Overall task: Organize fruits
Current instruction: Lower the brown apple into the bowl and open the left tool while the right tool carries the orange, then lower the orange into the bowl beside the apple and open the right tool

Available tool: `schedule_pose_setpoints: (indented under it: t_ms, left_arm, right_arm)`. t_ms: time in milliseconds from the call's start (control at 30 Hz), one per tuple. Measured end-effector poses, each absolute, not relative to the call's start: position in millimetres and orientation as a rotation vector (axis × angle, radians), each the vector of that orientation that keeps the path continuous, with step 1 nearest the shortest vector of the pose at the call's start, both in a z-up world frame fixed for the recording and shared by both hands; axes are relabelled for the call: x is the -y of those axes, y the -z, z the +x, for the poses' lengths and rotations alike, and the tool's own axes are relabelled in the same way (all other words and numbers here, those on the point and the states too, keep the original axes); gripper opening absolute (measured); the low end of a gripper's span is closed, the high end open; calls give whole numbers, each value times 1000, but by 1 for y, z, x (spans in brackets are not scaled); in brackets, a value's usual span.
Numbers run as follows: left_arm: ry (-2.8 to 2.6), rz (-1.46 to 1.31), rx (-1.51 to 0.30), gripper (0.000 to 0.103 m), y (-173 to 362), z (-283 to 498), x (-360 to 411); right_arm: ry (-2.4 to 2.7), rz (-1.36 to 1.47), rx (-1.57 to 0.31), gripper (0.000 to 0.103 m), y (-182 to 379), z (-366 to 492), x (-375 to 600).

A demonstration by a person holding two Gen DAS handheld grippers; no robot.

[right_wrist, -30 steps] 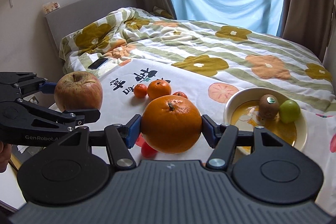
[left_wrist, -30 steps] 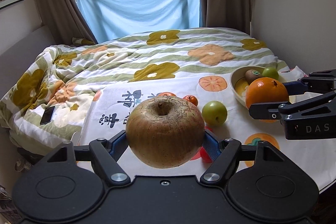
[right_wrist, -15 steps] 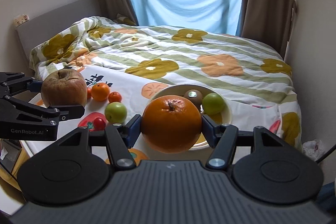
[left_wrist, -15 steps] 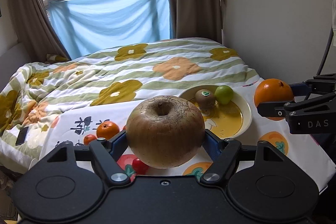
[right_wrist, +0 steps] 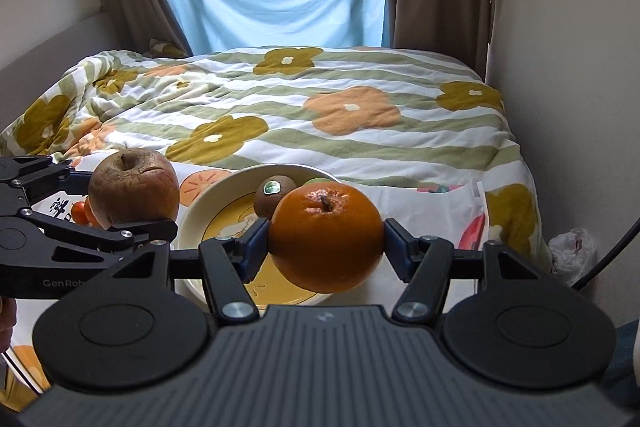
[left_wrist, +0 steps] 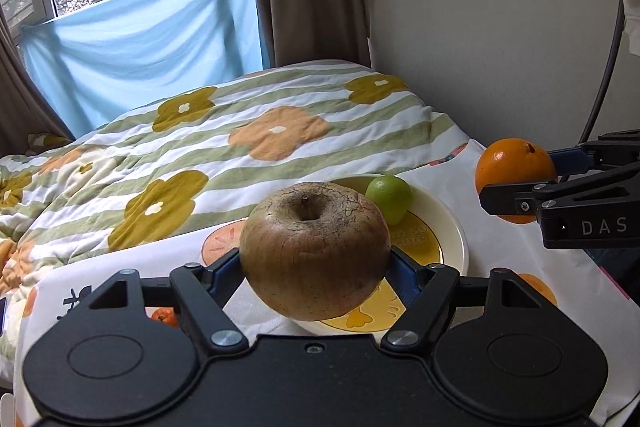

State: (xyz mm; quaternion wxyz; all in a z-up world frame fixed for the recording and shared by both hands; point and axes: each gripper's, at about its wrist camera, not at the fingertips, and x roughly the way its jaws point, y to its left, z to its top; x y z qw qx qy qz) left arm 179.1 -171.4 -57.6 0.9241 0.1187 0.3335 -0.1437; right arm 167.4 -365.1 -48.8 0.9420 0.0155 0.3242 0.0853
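My left gripper [left_wrist: 315,269] is shut on a large brownish apple [left_wrist: 315,251] and holds it above the near rim of the cream bowl [left_wrist: 450,223]. A green fruit [left_wrist: 389,197] lies in the bowl. My right gripper [right_wrist: 325,243] is shut on a big orange [right_wrist: 326,237] and holds it over the bowl's right side [right_wrist: 200,203]. A kiwi [right_wrist: 272,193] with a sticker lies in the bowl behind the orange. The apple also shows in the right wrist view [right_wrist: 133,189], and the orange in the left wrist view [left_wrist: 514,173].
The bowl stands on a white printed cloth [left_wrist: 508,251] over a table by the bed [right_wrist: 320,115]. Small tangerines [left_wrist: 162,316] lie left of the bowl. A wall [left_wrist: 500,27] is close on the right. A plastic bag [right_wrist: 572,251] lies on the floor.
Both grippers have swung right and closer to the bowl, still holding their fruit. The apple now hangs over the bowl's near rim and the orange over its right side.
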Motion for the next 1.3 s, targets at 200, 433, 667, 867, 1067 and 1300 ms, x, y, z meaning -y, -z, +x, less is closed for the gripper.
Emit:
schedule_pose_setpoints:
  t_ms: [200, 433, 667, 867, 1067, 1300]
  left_arm:
    - [307, 278, -719, 79, 82, 214, 177]
    - [317, 319, -770, 79, 106, 239, 183]
    - [328, 352, -814, 79, 121, 250, 190]
    - [330, 363, -848, 87, 128, 254, 195]
    - [343, 333, -811, 103, 112, 242, 186]
    - [335, 321, -801, 103, 101, 223, 177]
  right_arm:
    - [-162, 56, -696, 76, 66, 196, 361]
    - [-159, 59, -742, 76, 82, 219, 355]
    - [-154, 57, -777, 76, 93, 230, 355]
    - [-158, 49, -789, 76, 96, 234, 354]
    - [-174, 44, -794, 76, 96, 233, 353]
    - [-206, 19, -798, 76, 98, 234, 346]
